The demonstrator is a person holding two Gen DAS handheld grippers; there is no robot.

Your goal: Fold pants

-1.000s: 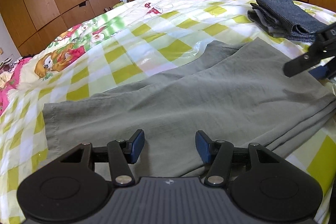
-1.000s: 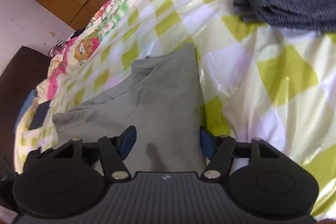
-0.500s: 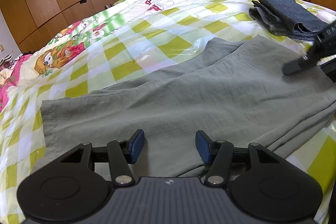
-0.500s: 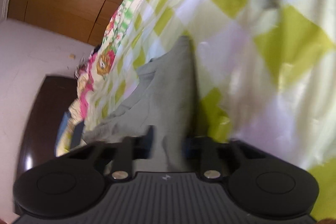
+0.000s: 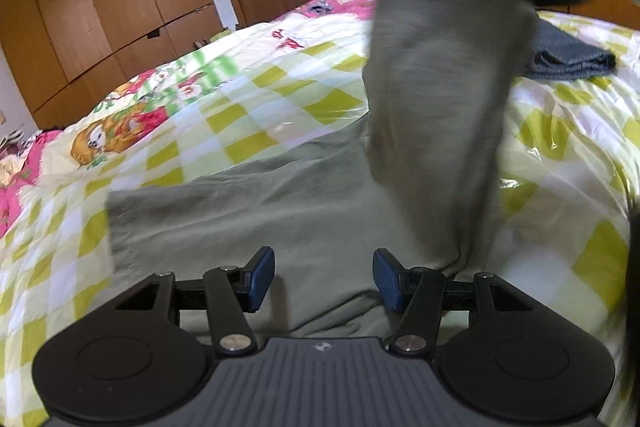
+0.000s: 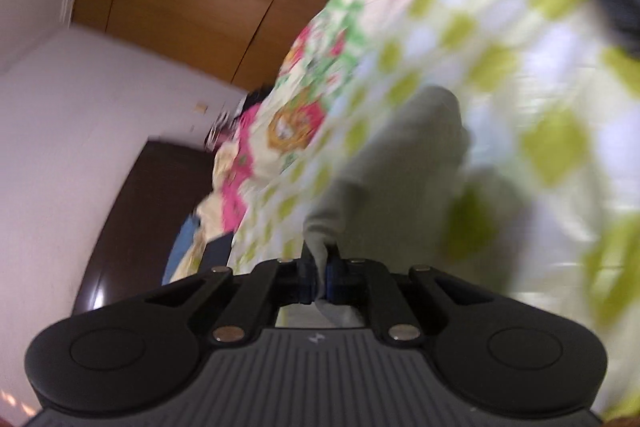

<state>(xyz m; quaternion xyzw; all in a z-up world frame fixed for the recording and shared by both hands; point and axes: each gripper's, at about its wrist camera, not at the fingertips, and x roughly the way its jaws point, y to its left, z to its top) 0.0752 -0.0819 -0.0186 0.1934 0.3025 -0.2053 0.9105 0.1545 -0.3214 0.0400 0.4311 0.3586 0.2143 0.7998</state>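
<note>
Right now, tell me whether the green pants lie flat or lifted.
Partly lifted: the right gripper, closing, pinches one end of the green pants; the rest lies on the bed.

Soft daylight, glare on the glossy bedspread [image 5: 304,123], fisheye-curved edges, heavy motion blur throughout the right wrist view.

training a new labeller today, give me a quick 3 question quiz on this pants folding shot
1. True or false: the left tool has its pads pressed on cloth.
2. Which tool grips the grey pants? A) left B) right C) both
3. Fill in: the folded dark cloth lies on the ____.

Key:
1. False; its pads stand apart above the pants.
2. B; the right tool pinches an edge of the pants and a flap hangs raised.
3. bed
</note>
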